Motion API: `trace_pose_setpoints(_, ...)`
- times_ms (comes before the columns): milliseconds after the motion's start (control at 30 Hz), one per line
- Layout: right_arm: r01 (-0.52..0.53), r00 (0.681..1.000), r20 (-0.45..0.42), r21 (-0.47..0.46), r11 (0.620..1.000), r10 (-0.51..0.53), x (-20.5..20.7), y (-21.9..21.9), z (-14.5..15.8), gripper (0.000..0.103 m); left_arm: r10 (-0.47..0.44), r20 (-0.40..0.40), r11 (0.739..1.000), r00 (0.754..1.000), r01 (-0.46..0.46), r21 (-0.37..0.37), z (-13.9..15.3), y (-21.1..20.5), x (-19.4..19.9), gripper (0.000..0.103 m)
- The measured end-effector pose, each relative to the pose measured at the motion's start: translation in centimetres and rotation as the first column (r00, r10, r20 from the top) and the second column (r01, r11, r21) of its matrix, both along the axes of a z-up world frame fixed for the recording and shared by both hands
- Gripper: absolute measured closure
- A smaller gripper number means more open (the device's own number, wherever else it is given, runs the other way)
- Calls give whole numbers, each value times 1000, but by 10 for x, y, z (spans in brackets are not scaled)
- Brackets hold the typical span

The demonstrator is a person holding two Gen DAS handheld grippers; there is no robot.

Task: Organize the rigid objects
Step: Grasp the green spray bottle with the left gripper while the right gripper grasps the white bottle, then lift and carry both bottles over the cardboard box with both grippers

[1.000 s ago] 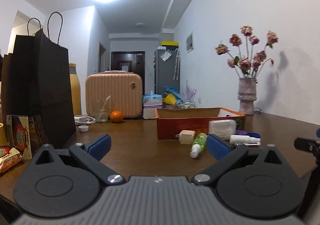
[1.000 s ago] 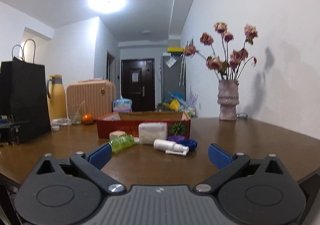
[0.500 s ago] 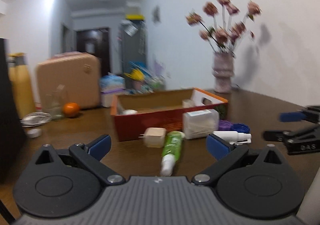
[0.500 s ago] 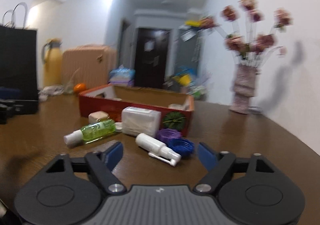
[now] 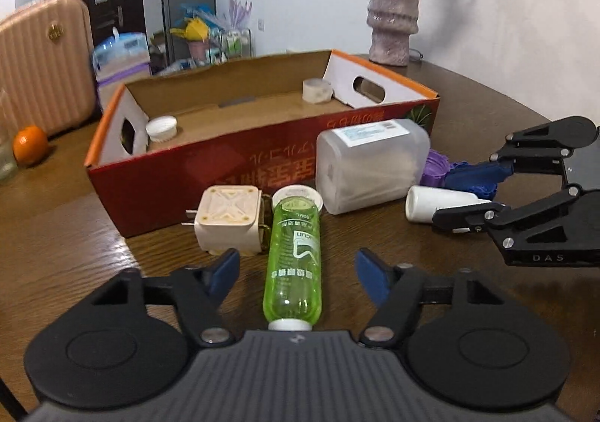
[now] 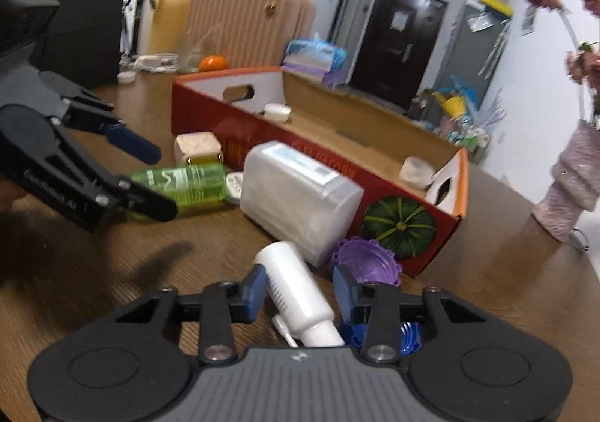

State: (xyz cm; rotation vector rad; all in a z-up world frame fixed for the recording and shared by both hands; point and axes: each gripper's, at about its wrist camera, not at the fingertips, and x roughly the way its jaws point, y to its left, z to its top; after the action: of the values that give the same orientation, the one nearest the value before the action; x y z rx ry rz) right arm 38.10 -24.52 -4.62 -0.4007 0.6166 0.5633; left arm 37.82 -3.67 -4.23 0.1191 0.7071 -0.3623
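A green bottle (image 5: 294,253) lies on the wooden table between the fingers of my left gripper (image 5: 296,268). Its jaws are closing and gaps still show on both sides. My right gripper (image 6: 300,287) straddles a white spray bottle (image 6: 296,290); its jaws are closing too, with a gap at the right pad. Behind them lie a cream plug adapter (image 5: 228,221), a translucent plastic container (image 5: 371,167), a purple cap (image 6: 365,259) and a blue cap (image 6: 408,339). The open red cardboard box (image 5: 225,167) holds a white cap (image 5: 161,127) and a tape roll (image 5: 317,90).
A pink vase (image 5: 392,20) of dried flowers stands by the wall at the right. At the back left are a peach suitcase (image 5: 41,62), an orange (image 5: 30,144), a yellow thermos (image 6: 168,5) and a black paper bag (image 6: 82,9).
Both grippers have come forward and tipped down over the items by the box. Their jaws have narrowed, the left around the green bottle, the right around the white spray bottle.
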Motion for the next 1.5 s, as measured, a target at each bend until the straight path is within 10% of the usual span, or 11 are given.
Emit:
trace_pose_setpoints(200, -9, 1000, -23, 24, 1000, 10, 5, 1, -2, 77, 31, -36, 999, 999, -33, -38, -6, 7, 6, 72)
trace_pose_setpoints(533, 56, 998, -10, 111, 992, -55, -33, 1, 7, 77, 100, 72, 993, 992, -95, -75, 15, 14, -66, 72)
trace_pose_setpoints(1000, 142, 917, 319, 300, 943, -239, -198, 22, 60, 77, 304, 367, 951, 879, -255, -176, 82, 37, -221, 72)
trace_pose_setpoints(1500, 202, 888, 308, 403, 893, -340, -230, 7, 71, 77, 285, 425, 955, 859, -216, -204, 99, 38, -256, 72)
